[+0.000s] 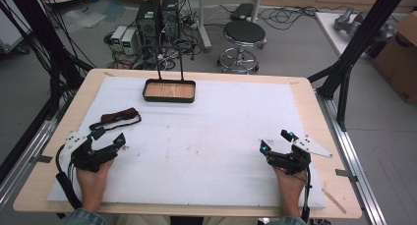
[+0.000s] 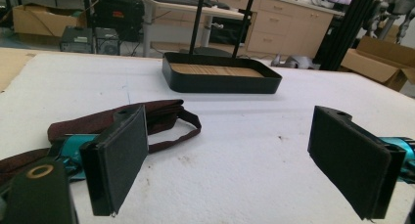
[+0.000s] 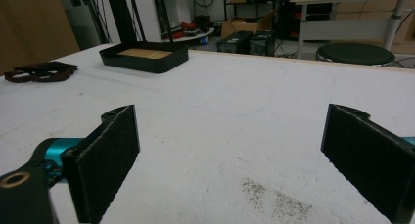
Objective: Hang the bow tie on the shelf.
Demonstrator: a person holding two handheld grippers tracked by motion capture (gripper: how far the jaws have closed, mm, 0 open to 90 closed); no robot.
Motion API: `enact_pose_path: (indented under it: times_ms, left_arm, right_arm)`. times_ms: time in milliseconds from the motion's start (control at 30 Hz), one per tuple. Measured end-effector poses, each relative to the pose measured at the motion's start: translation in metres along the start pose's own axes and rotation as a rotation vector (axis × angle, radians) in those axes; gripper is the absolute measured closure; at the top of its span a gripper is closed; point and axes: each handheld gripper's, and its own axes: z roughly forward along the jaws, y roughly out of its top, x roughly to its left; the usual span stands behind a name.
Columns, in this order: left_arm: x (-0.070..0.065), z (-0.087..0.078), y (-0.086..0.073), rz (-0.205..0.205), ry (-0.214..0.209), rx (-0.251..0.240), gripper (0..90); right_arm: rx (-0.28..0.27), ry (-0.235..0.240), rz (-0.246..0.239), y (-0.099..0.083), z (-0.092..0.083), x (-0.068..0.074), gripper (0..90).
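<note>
Here both claws gape wide over the white foam-covered surface [image 1: 206,151]: left claw [image 1: 109,138] near a dark maroon fabric strap [image 1: 115,118], right claw [image 1: 275,140] apart.

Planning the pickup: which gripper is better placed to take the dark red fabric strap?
Left. The left gripper, jaws open, sits just beside the dark red fabric strap; the right gripper, also open, is across the white foam mat.

black tray [image 1: 169,91], maroon strap [image 1: 118,117], stool [image 1: 244,33]
</note>
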Motion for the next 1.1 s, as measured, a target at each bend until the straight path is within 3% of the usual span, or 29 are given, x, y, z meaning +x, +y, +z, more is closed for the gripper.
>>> enact_pose_path:
  times_ms: [167,267,333,433,567,667,700,833,1033,1100]
  left_arm:
    - [0.004,0.003,0.002,0.019,-0.022,0.039,19.5]
    - [0.008,0.005,0.006,-0.024,-0.037,0.055,19.4]
    - [0.01,0.007,0.01,-0.031,-0.047,0.046,19.4]
    - [0.015,0.01,0.018,-0.001,-0.043,0.052,19.5]
    - [0.026,0.015,0.031,-0.005,-0.05,0.062,19.6]
    - [0.039,0.022,0.041,-0.037,-0.105,0.099,25.0]
    - [0.041,0.024,0.042,-0.035,-0.102,0.103,25.9]
    - [0.057,0.035,0.052,-0.017,-0.092,0.123,25.9]
    - [0.072,0.056,0.053,0.031,-0.124,0.172,25.8]
    - [0.076,0.068,0.053,0.08,-0.11,0.218,26.0]
  right_arm:
    - [0.002,0.002,-0.006,0.0,0.0,0.0,6.3]
    - [0.001,0.004,-0.006,0.0,0.0,-0.001,6.3]
    - [0.002,0.004,-0.007,0.0,0.001,-0.001,6.3]
    - [0.0,0.002,-0.007,0.0,0.001,-0.001,6.3]
    - [0.001,0.002,-0.009,0.0,0.001,-0.001,6.3]
    - [0.004,0.003,-0.005,0.0,0.001,0.0,6.3]
    - [0.006,0.003,-0.002,0.0,0.001,0.0,6.3]
    - [0.006,0.003,-0.013,0.0,0.002,0.0,6.3]
    - [0.01,0.004,-0.011,0.0,0.002,0.0,6.3]
    - [0.01,0.003,-0.011,0.0,0.002,0.0,6.3]
